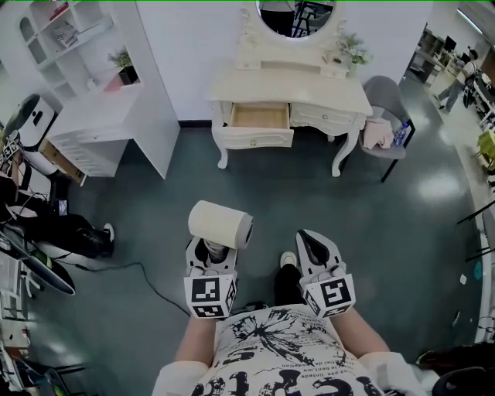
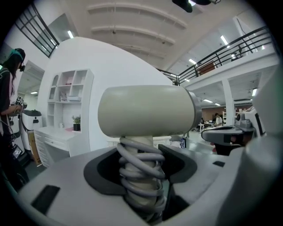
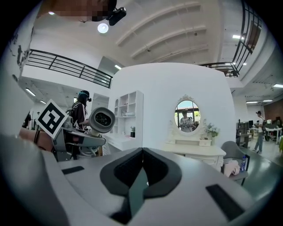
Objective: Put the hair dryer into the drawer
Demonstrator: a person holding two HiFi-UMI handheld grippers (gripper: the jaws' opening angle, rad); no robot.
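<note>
- The left gripper (image 1: 210, 254) (image 2: 141, 164) had its jaws spread wide and clamped on the handle of the dryer (image 1: 220, 223) (image 2: 146, 110), one pad on each side.
- A grey cord (image 2: 140, 170) was coiled round that handle, so the pads pressed on the coils between the fingers (image 2: 66, 176).
- The dryer's cream barrel lay crosswise just above the left fingertips. Its grey-ringed end pointed toward the right gripper (image 1: 309, 240) (image 3: 142, 152).
- The right gripper's jaws were closed tip to tip with nothing between them.
- From the right gripper's view, the dryer (image 3: 101, 120) sat off to the left of its fingertips, with the grilled end facing the camera.
- The two grippers were side by side and apart, both pointing roughly level, low in front of the person.
- The drawer (image 1: 261, 117) stood pulled out, well ahead of both sets of fingertips. Its wooden bottom was bare.
- It belonged to a white table (image 1: 290, 89) (image 3: 199, 150), which lay straight ahead of the right fingers.
- An oval mirror (image 1: 295, 15) (image 3: 187, 115) rose above the table.
- A grey chair (image 1: 383, 97) (image 3: 232, 154) stood ahead and to the right of the right fingers, with pink cloth on its seat.
- A white shelf (image 1: 77, 39) (image 2: 66, 95) stood ahead and to the left of the left fingers.
</note>
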